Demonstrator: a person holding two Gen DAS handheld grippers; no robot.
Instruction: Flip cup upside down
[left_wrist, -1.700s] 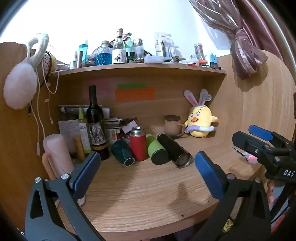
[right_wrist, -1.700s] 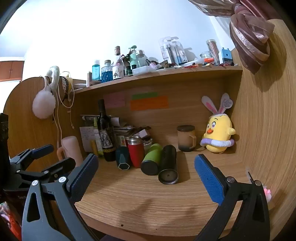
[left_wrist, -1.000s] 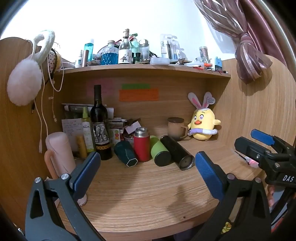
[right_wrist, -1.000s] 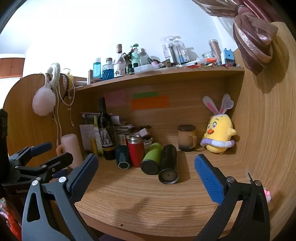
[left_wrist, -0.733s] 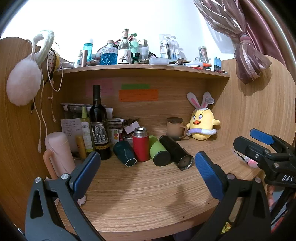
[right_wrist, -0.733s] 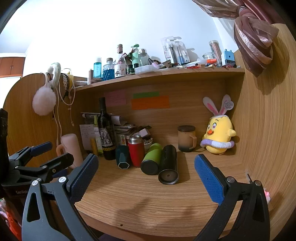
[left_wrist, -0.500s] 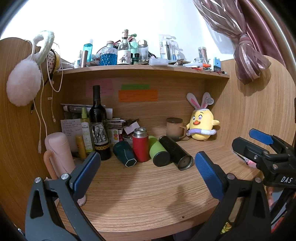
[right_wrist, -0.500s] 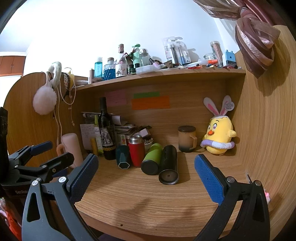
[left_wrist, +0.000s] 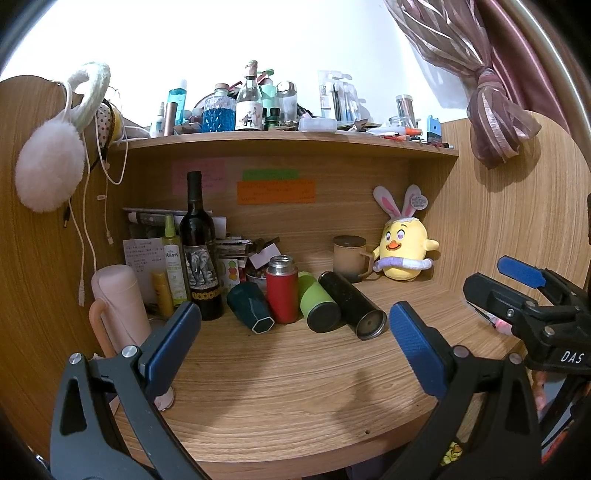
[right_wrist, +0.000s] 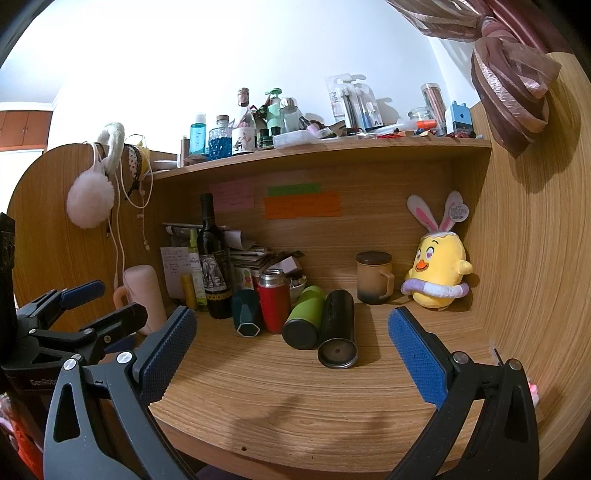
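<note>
Wooden desk (left_wrist: 295, 384) holds a brown cup (left_wrist: 349, 257); left gripper (left_wrist: 295, 339) and right gripper (right_wrist: 291, 345) both gape, empty.

The writing on the sticky notes (right_wrist: 301, 205) is too small to read. The bowl (right_wrist: 297, 286) sits mostly hidden behind the red flask (right_wrist: 273, 301). The pink thing (left_wrist: 496, 323) at the desk's (left_wrist: 295, 380) right edge is largely covered by the right gripper (left_wrist: 491, 284).
</note>
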